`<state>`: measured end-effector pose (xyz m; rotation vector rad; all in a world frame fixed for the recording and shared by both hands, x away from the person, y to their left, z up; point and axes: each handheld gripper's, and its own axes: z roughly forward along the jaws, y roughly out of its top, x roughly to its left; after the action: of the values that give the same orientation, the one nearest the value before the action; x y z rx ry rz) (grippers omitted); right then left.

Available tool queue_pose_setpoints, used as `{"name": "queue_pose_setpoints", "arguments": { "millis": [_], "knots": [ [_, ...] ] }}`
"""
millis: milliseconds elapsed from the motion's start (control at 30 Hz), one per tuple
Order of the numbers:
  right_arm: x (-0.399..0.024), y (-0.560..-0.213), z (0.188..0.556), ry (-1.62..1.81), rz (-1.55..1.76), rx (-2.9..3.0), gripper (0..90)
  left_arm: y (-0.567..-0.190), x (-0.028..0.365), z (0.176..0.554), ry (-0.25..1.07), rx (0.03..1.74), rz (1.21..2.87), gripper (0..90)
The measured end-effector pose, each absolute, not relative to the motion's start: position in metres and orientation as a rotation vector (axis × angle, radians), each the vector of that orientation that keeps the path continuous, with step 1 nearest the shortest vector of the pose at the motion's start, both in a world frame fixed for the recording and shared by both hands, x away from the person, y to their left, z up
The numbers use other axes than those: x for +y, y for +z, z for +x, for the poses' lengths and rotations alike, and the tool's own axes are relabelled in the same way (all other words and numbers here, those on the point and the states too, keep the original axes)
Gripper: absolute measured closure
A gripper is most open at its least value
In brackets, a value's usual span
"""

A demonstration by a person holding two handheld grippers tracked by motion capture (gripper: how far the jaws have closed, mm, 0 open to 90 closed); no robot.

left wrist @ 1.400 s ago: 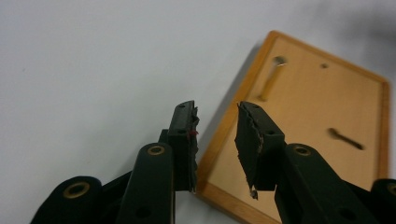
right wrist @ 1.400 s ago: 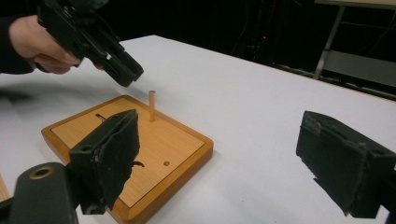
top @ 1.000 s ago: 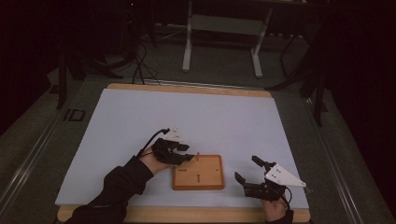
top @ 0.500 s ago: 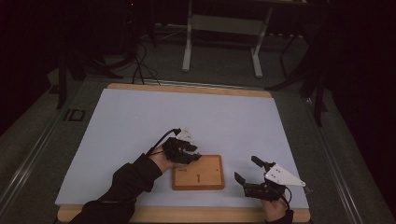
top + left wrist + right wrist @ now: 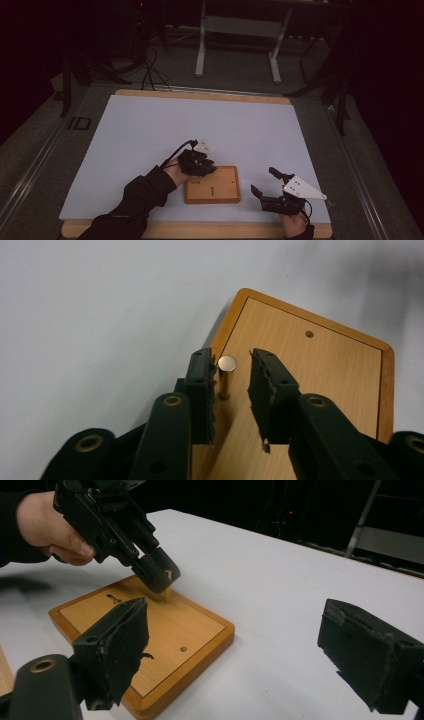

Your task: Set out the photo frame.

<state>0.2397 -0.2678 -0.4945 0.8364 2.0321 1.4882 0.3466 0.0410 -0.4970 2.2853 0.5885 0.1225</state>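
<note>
Brass peg stands upright in the wooden board, between the narrowed jaws of the left gripper, which have just been closing; one pad looks just beside it, the other apart. An off-centre squeeze could tilt or jam it. Right gripper waits wide, empty.
</note>
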Motion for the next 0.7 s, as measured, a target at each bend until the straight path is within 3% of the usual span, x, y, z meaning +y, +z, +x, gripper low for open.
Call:
{"name": "queue_pose_setpoints", "arguments": {
  "millis": [400,700],
  "knots": [
    [-0.2672,-0.4949,0.2401,1.482,0.842,2.038,12.5,-0.4980,0.0378,0.3482,0.139,0.572,2.298,82.5],
    [-0.2672,-0.4955,0.2422,1.469,0.860,2.047,12.5,-0.5000,0.0404,0.3526,0.116,0.551,2.285,84.1]
  ]
}}
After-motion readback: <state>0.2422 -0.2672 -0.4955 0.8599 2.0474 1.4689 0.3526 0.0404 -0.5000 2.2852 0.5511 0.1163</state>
